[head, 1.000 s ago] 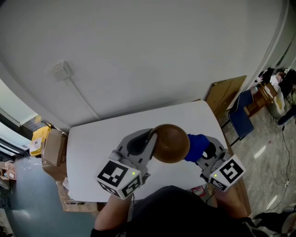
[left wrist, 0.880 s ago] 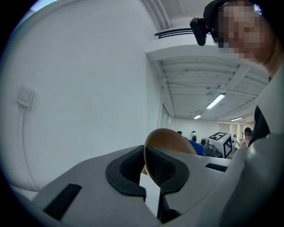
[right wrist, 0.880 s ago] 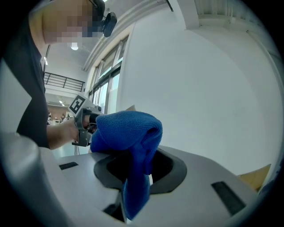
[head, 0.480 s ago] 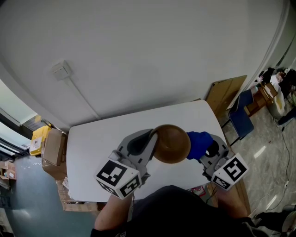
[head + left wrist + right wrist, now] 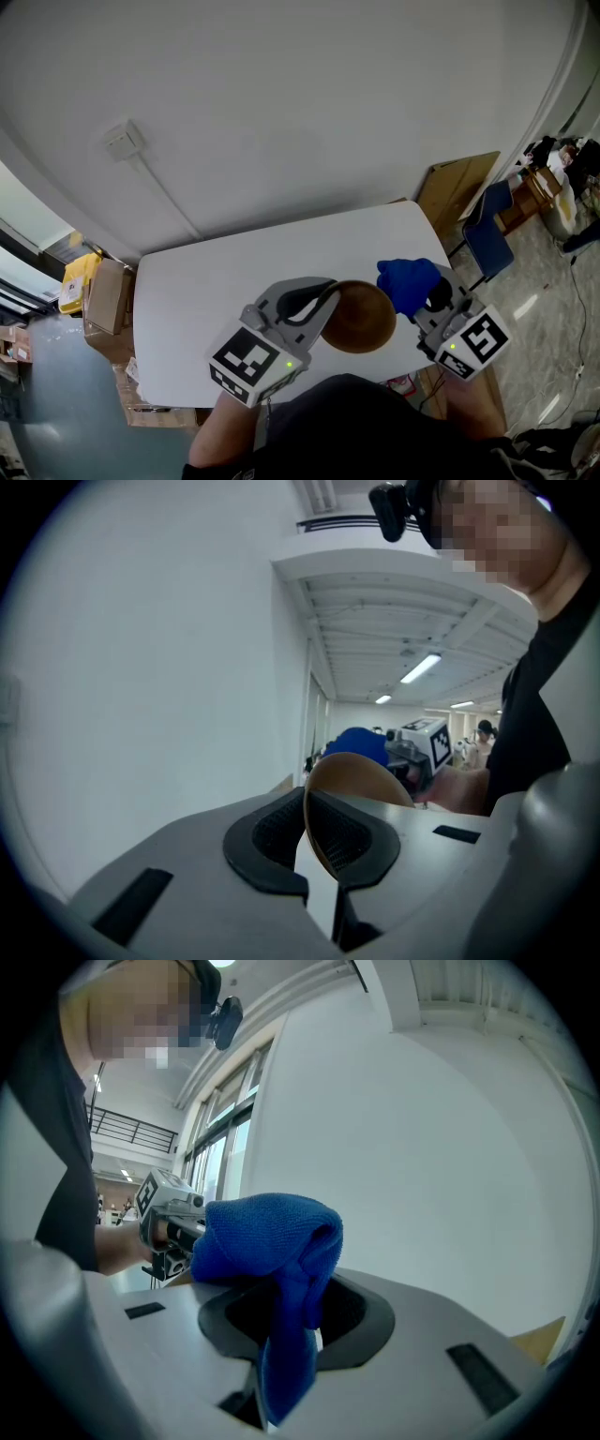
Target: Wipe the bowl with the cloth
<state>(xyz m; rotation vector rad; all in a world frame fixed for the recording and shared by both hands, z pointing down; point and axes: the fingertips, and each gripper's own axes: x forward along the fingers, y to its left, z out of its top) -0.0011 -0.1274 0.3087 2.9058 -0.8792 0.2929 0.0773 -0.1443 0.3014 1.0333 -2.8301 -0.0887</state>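
**White table under both grippers**

The white table (image 5: 206, 281), rounded at its corners, spreads below and ahead of the left gripper (image 5: 328, 292) and the right gripper (image 5: 433, 298). Its far edge runs close to the wall. The top shows as plain white to the left of the left gripper and beyond both grippers.

On the grey floor (image 5: 56, 394), well to the left of the left gripper, a cardboard box (image 5: 108, 298) stands just beside the table's end. A yellow object (image 5: 80, 279) sits behind the box. Beyond the right gripper, past the table's far right corner, a brown board (image 5: 457, 192) stands on edge near a blue chair (image 5: 487, 242).
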